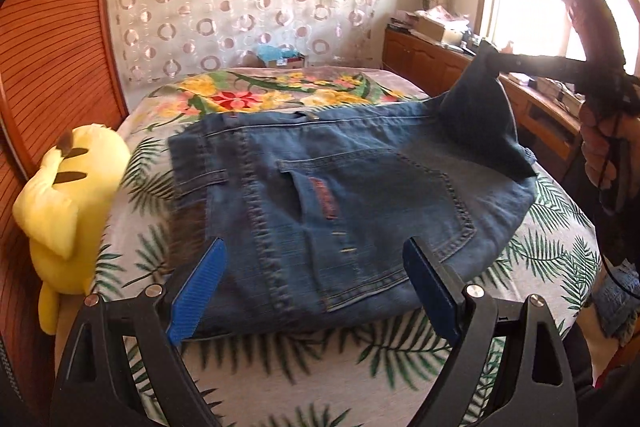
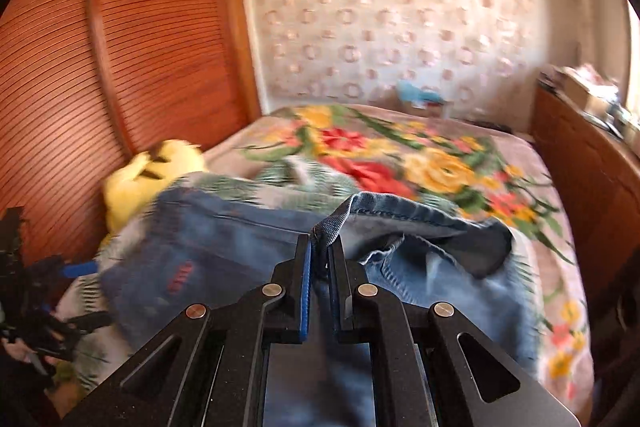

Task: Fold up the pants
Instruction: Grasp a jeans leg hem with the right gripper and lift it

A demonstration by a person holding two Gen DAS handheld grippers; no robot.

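Note:
Blue denim pants (image 1: 340,195) lie partly folded on the bed, back pocket up. My left gripper (image 1: 316,287) hovers wide open over their near edge, its blue pads (image 1: 200,291) either side of the cloth without pressing it. In the left wrist view my right gripper (image 1: 494,57) appears at the right, lifting a corner of the pants off the bed. In the right wrist view that gripper (image 2: 322,247) is shut on a seamed denim edge (image 2: 328,227), and the pants (image 2: 240,259) hang and bunch below it.
The bed (image 1: 320,359) carries a palm-leaf sheet and a floral blanket (image 1: 256,95) further back. A yellow plush toy (image 1: 68,195) sits at the left edge by a slatted wooden wardrobe (image 1: 52,47). A wooden cabinet (image 1: 440,63) with clutter stands on the right under a bright window.

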